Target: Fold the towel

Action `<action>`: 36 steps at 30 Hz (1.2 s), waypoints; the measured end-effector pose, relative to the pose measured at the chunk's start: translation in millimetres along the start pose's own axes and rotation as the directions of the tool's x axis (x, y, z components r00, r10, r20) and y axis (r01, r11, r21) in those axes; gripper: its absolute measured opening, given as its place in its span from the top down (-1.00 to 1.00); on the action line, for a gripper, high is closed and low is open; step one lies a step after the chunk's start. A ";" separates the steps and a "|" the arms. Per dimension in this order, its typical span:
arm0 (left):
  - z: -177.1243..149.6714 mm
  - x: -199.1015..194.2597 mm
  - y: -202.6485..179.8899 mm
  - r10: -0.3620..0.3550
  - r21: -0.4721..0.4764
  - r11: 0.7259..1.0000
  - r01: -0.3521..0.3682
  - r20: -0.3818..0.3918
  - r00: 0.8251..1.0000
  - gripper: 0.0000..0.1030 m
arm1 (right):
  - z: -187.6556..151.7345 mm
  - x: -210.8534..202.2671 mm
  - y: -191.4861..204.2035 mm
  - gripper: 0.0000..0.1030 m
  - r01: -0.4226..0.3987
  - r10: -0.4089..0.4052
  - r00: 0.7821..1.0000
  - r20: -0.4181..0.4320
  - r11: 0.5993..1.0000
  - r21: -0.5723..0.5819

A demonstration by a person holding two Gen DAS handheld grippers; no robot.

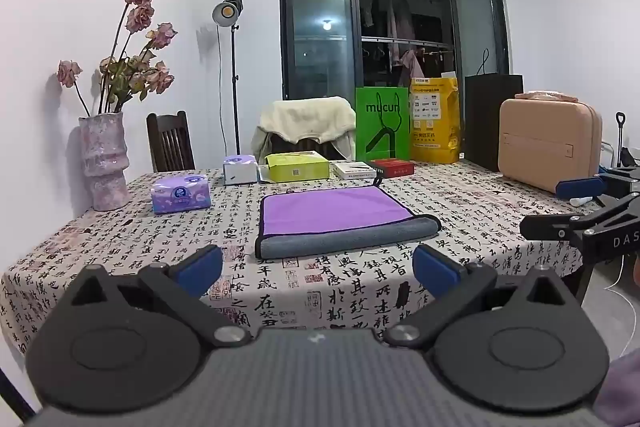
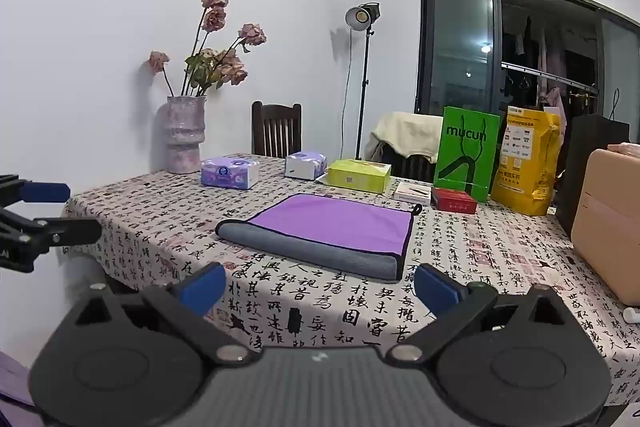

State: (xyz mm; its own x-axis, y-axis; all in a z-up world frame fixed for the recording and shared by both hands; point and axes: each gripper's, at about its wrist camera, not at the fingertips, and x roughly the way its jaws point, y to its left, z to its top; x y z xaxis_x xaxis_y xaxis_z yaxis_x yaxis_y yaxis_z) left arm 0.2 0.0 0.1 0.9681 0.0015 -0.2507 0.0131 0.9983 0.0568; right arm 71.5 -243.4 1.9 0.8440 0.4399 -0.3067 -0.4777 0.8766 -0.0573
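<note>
**Op:** Left wrist view. My left gripper (image 1: 318, 267) hangs off the near edge of the table (image 1: 120, 247), tongs spread wide, nothing between them. Towel (image 1: 340, 219) lies mid-table, square ahead, well apart from the pads. Purple face up, grey underside rolled over along its near edge. Hanging loop at its far right corner.

**Obs:** And the other tool?

**Op:** Right gripper (image 1: 580, 207) shows at the right edge of the frame, over the table's right side, clear of the cloth.

**Obs:** Right wrist view?

**Op:** Right gripper (image 2: 318, 285) also spread, empty, short of the near edge. Towel (image 2: 332, 227) sits angled from here, grey roll nearest me. Left gripper (image 2: 44, 211) pokes in at the left, beside the table's left corner.

**Obs:** Step in hand?

**Op:** My read: the towel looks folded once already, neither tool engaged. Either approach for a second fold or the finish; I cannot tell which.

**Obs:** If another fold?

**Op:** Bring both tools in low, pinch two corners of one edge through both layers, lift together, carry across evenly so the layers don't slide.
</note>
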 end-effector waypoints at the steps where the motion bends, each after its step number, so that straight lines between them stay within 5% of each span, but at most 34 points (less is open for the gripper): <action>1: -0.1 -0.3 -0.1 0.001 0.000 1.000 -0.001 0.001 1.000 -1.00 | 0.0 -0.2 0.0 -0.96 0.000 0.000 1.000 0.000 1.000 -0.001; 36: -0.3 3.3 2.6 -0.009 -0.007 1.000 0.009 -0.007 1.000 -1.00 | -2.5 -1.4 -1.6 -1.00 0.001 -0.001 1.000 -0.001 1.000 0.005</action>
State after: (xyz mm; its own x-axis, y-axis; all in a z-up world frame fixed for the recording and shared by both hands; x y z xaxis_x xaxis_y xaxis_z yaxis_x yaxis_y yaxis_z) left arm 3.4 2.6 -0.9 0.9661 -0.0075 -0.2579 0.0205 0.9986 0.0479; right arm 70.5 -245.9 0.0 0.8445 0.4387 -0.3073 -0.4754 0.8781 -0.0530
